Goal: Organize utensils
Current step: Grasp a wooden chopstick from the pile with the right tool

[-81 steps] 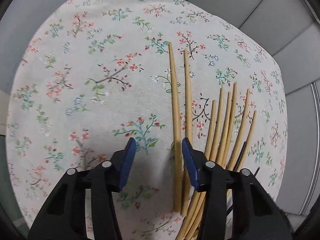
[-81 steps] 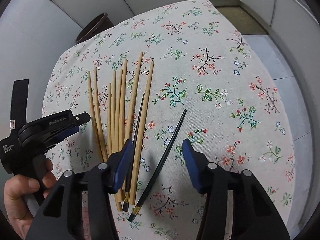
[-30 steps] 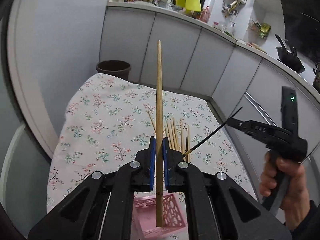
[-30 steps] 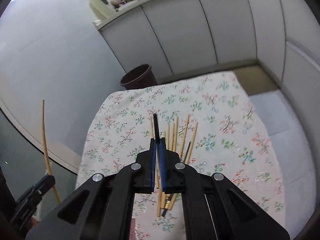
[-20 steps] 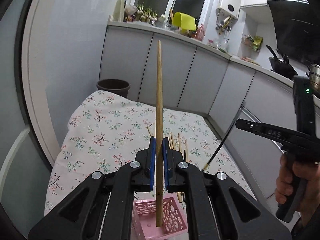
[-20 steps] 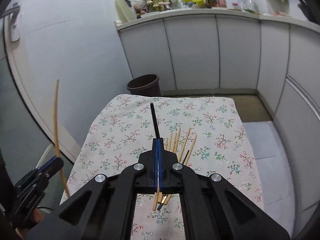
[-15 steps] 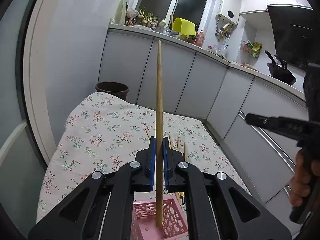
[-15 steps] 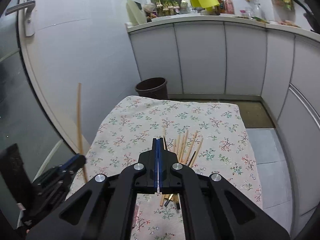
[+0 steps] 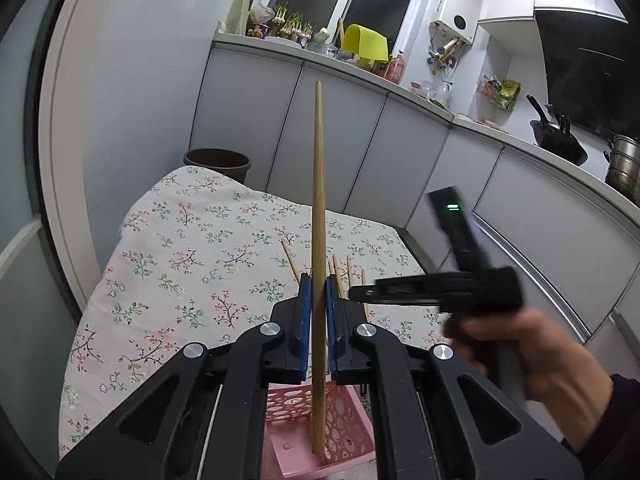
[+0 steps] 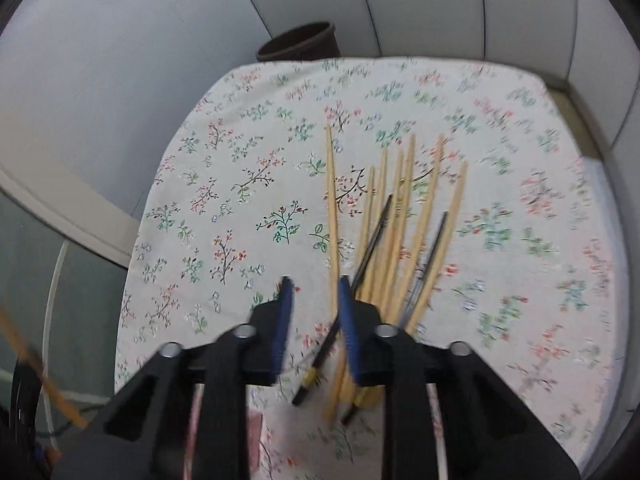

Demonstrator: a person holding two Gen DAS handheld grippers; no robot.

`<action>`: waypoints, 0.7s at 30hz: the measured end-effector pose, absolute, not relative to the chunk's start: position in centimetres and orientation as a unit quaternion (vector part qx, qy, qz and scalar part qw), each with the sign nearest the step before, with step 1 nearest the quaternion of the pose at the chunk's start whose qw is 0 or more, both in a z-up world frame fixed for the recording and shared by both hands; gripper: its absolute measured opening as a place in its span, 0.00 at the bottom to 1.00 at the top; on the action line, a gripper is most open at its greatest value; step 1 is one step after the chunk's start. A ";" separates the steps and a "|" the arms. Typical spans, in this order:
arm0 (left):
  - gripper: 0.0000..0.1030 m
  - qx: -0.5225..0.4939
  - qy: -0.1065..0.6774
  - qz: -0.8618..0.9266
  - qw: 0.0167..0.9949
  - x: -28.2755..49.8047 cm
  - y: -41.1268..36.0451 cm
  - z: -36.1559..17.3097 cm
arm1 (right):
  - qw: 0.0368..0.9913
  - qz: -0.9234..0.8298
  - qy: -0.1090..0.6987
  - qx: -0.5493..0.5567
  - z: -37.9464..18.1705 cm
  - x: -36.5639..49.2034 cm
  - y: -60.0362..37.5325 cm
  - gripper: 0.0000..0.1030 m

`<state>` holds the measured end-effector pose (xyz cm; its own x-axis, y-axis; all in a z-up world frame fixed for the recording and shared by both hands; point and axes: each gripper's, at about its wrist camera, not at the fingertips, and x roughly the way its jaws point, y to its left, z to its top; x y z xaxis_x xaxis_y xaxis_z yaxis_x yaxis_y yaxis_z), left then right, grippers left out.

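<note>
A: One wooden chopstick [image 9: 318, 240] is standing upright in the left gripper [image 9: 315, 312], its jaws clamped on it, with the lower end hanging over the pink basket [image 9: 340, 432] at the bottom centre of the left view.

B: And the right gripper [image 10: 312, 300]? A second ago it was pinching a black chopstick.

A: Its jaws have just been opening and are standing apart with nothing pressed between them. The camera is now tilting down at the pile of chopsticks [image 10: 400, 220] on the floral cloth [image 10: 240, 160], right of centre. That probably means the black one has been dropped off and the person is reaching for the next.

B: Dropped into the basket?

A: That cannot be told. The basket is mostly hidden behind the left gripper's body, and the right view is smeared by motion. Two black chopsticks [image 10: 376, 232] are lying among the wooden ones, but whether either is the same one is unclear.
</note>
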<state>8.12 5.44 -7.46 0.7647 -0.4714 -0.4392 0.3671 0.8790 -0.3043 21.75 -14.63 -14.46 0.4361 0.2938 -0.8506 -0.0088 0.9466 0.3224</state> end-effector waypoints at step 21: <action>0.06 -0.099 0.263 -0.233 0.931 8.4 5.0 -8.9 | 0.882 0.132 0.433 0.129 -14.6 26.1 -13.9 0.07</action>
